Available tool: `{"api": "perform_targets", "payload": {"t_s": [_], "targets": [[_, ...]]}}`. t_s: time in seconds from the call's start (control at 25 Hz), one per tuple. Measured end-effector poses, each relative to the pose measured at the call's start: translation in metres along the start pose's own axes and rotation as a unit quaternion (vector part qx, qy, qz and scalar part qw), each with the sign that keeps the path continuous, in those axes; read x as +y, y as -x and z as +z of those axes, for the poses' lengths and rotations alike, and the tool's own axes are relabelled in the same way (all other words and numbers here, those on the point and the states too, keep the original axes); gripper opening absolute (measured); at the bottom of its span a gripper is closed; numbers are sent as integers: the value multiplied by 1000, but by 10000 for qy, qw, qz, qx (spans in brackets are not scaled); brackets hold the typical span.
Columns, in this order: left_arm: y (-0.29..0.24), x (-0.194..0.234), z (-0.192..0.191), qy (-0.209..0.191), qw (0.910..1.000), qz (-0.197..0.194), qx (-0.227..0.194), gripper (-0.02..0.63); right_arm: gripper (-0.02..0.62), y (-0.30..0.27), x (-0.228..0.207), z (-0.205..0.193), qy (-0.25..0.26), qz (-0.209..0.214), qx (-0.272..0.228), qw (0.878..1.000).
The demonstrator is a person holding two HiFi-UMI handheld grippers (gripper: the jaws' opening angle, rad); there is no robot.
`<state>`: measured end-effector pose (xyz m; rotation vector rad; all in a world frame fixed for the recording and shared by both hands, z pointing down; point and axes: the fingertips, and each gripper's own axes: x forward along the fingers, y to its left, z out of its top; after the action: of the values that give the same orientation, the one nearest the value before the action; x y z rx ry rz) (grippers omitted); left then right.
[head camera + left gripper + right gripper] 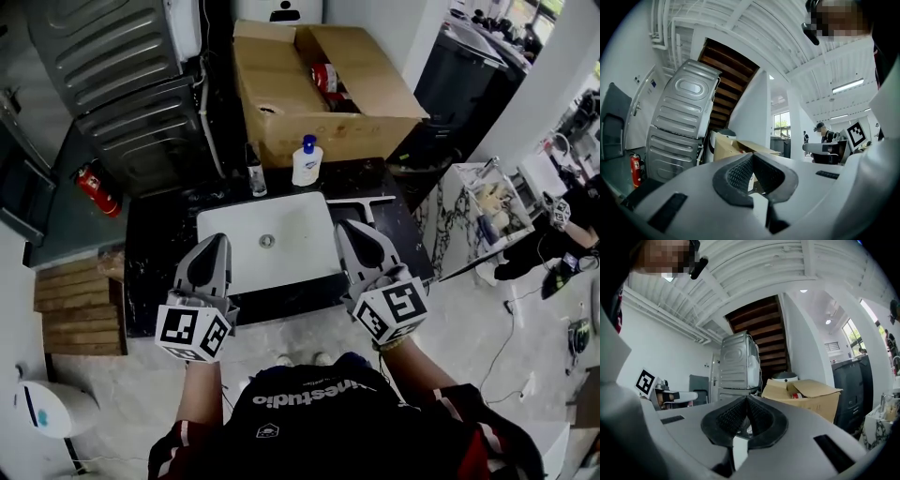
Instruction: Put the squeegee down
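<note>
1. Head view: white sink [302, 255] set in a black counter [157, 251]; all places below are relative to the sink.
2. Squeegee [373, 201] lies flat on the counter just beside the sink's back right corner. Its blade runs across and its handle points toward the person. No tool touches it.
3. Right tool [345, 226] is held over the sink's right edge, tip near the squeegee handle but apart from it.
4. Right gripper view: jaws closed, pads together, nothing between them.
5. Left tool [223, 240] is held over the sink's left part, well apart from the squeegee.
6. Left gripper view: jaws closed, pads meeting at the tip, nothing held.
7. Both tools point away from the person, toward the back of the sink, roughly level. The marker cubes sit at the near ends.
8. White soap bottle [307, 161] with a blue cap stands upright on the counter just behind the sink.
9. A small dark bottle [255, 172] stands behind the sink's back left part, just left of the soap bottle.
10. Open cardboard box [323, 94] sits behind the sink, past the bottles.
11. Grey ribbed appliance [127, 89] stands behind and left of the sink.
12. Red fire extinguisher [97, 190] lies on the floor far left of the sink.
</note>
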<state>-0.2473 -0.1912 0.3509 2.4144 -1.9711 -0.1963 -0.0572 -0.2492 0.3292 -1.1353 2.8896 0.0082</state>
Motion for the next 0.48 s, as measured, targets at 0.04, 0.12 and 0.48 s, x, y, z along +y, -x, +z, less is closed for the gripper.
{"api": "perform_targets", "payload": {"t_s": [0.04,0.12,0.48], "targets": [[-3,-1,0,4,10000,7,6,12,39,-1,-3,-1,-47,-5,11,10000],[-7,-4,2,20,10000,20,6,12,38,-4,-11,-1,-116,0,39,9999],[-24,-25,7,-43,10000,-35,-33,12,37,-5,-41,0,-392,22,57,9992]]}}
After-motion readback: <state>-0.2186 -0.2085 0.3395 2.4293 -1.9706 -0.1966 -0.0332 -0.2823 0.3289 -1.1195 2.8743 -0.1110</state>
